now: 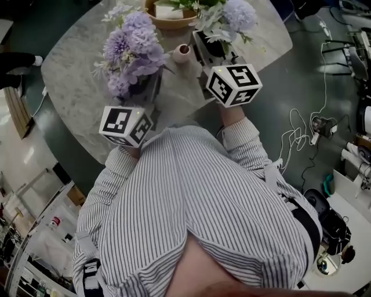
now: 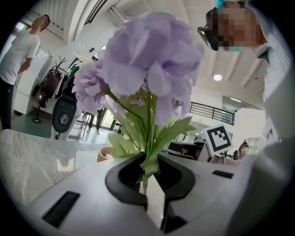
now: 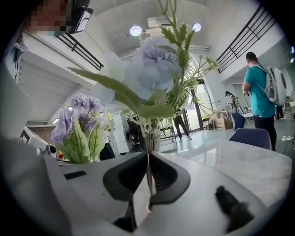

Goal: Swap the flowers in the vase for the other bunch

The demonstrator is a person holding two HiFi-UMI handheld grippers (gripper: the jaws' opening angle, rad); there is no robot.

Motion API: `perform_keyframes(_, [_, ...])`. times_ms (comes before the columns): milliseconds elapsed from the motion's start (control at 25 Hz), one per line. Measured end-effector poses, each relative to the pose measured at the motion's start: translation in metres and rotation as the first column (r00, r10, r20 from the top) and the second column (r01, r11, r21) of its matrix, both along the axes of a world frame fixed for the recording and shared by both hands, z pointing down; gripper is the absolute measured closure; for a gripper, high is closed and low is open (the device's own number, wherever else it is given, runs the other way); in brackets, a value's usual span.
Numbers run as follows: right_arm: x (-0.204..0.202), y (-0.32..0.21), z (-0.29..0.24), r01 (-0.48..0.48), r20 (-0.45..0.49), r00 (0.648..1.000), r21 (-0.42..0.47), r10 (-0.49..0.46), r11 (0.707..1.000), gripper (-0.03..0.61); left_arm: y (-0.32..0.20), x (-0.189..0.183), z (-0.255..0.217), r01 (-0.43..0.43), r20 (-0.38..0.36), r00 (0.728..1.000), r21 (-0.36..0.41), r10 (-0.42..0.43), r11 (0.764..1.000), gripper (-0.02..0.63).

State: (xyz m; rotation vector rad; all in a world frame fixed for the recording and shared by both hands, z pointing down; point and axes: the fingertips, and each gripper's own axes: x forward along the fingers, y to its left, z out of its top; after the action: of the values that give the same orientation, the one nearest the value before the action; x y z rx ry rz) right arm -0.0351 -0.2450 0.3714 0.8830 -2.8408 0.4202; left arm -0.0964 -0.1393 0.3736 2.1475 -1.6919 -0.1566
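Left tongs (image 2: 148,183) pinch the purple bunch (image 2: 147,69) by its stems; right tongs (image 3: 147,177) pinch the pale blue bunch (image 3: 150,73) by its thin stem. Both are upright over the tabletop (image 1: 75,75), with a small pink pot (image 1: 182,53) between them, probably the vase, looks empty. Removal looks done; inserting the replacement is left.

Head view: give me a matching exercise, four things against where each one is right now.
1 darker purple bunch
2 paler bunch
3 pink vase
4 wooden bowl

A on the table between the bunches
B far side of the table
C clamped in the left gripper
D clamped in the right gripper

Pairs: 1-C, 2-D, 3-A, 4-B
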Motion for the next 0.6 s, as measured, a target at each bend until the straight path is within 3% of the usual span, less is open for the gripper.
perform_keyframes(600, [0.035,-0.004,-0.035,-0.09,0.052,0.995,0.059,0.087,0.994,0.545,-0.018,-0.008,-0.023,-0.027,0.045,0.999,0.084,0.023,0.996,0.563])
